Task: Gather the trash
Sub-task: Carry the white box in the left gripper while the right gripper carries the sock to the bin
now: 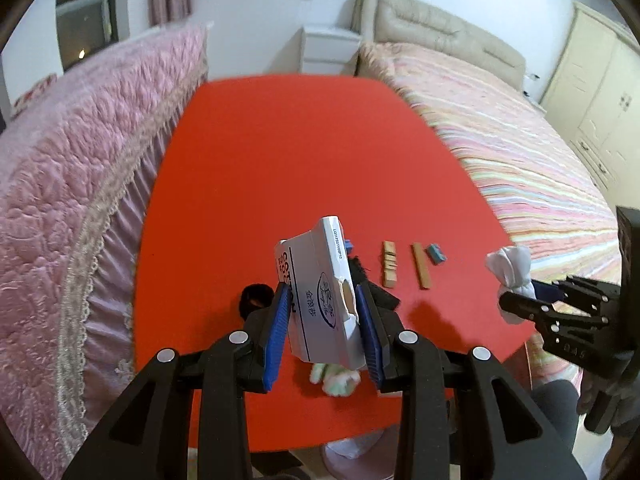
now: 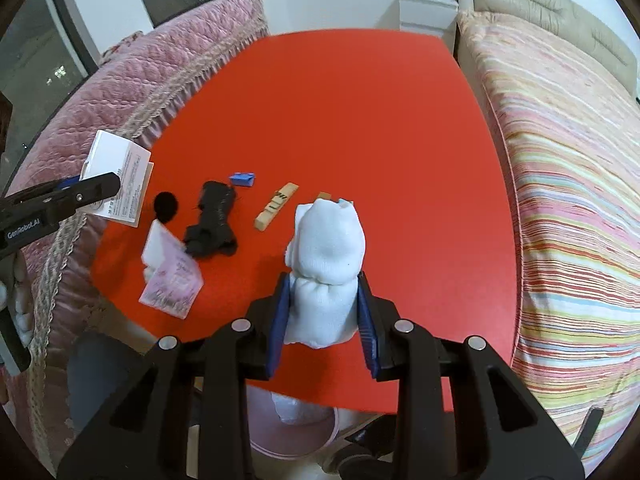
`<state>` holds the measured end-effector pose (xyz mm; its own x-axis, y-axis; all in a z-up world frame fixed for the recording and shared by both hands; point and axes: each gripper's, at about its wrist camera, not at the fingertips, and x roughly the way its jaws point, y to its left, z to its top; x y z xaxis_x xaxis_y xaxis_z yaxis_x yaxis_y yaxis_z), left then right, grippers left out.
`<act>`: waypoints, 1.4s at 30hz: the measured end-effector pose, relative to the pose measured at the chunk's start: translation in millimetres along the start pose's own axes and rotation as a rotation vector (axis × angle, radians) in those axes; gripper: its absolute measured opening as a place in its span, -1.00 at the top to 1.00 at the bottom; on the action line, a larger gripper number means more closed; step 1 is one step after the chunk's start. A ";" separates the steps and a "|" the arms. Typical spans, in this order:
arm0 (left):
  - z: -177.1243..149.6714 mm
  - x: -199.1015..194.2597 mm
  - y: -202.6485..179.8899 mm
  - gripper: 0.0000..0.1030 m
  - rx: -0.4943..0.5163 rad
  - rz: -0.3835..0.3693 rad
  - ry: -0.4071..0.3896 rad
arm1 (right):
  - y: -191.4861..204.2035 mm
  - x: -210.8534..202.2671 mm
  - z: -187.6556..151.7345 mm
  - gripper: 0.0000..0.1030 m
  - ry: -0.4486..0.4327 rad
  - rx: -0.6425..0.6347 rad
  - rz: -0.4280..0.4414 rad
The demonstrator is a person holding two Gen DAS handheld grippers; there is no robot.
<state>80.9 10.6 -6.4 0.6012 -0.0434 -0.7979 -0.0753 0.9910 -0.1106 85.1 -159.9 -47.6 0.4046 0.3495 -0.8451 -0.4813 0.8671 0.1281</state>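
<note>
Surface [image 2: 360, 100]: red, lying between pink quilt [image 1: 80, 140] and striped bed [image 2: 568, 200]
Left hand-held gripper [image 1: 322, 320]: clamping white box [image 1: 320, 296]
Right hand-held gripper [image 2: 324, 312]: clamping white sock [image 2: 328, 256]

Both views are bright with even indoor light and no glare. The red table [image 1: 280, 160] looks oversaturated. Shadows under the small things are soft. Fisheye bends the beds at the edges, and corners are black.

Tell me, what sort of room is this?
Most likely a bedroom: a bed with a striped cover and padded headboard, a white nightstand, and a wardrobe surround the red table.
</note>
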 end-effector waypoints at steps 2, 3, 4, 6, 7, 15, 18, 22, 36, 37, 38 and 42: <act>-6.8 -10.1 -1.7 0.35 0.020 -0.001 -0.028 | 4.5 -10.4 -7.1 0.38 -0.018 -0.011 0.003; -11.9 -18.0 -3.9 0.35 0.029 -0.007 -0.045 | 7.0 -16.2 -11.1 0.38 -0.026 -0.015 0.009; -16.4 -25.1 -5.7 0.35 0.038 -0.010 -0.060 | 9.8 -22.5 -15.9 0.38 -0.035 -0.022 0.013; -24.2 -34.6 -8.8 0.35 0.054 -0.014 -0.082 | 14.6 -33.9 -24.8 0.38 -0.052 -0.033 0.018; -29.0 -40.5 -11.5 0.35 0.059 -0.019 -0.093 | 18.0 -40.3 -29.7 0.38 -0.062 -0.038 0.025; -72.3 -72.1 -28.7 0.35 0.109 -0.050 -0.135 | 42.4 -76.0 -64.7 0.38 -0.112 -0.085 0.054; -89.0 -74.1 -35.8 0.35 0.129 -0.052 -0.128 | 46.7 -80.4 -78.0 0.38 -0.109 -0.093 0.065; -109.9 -69.5 -43.0 0.35 0.151 -0.063 -0.098 | 51.3 -78.7 -96.6 0.37 -0.080 -0.099 0.085; -158.4 -44.8 -52.8 0.34 0.161 -0.130 0.032 | 58.5 -61.0 -144.6 0.34 0.013 -0.097 0.137; -158.6 -44.5 -53.2 0.34 0.162 -0.132 0.035 | 59.1 -60.7 -144.1 0.34 0.013 -0.097 0.140; -158.1 -44.5 -53.2 0.34 0.163 -0.134 0.038 | 59.4 -60.5 -143.6 0.34 0.014 -0.096 0.143; -157.1 -43.8 -54.0 0.23 0.158 -0.155 0.051 | 60.9 -60.9 -143.7 0.27 0.022 -0.092 0.172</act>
<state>-66.3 -60.9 -58.6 0.5542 -0.1992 -0.8082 0.1431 0.9793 -0.1433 -80.6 -179.4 -62.9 0.2937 0.4815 -0.8258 -0.6112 0.7588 0.2250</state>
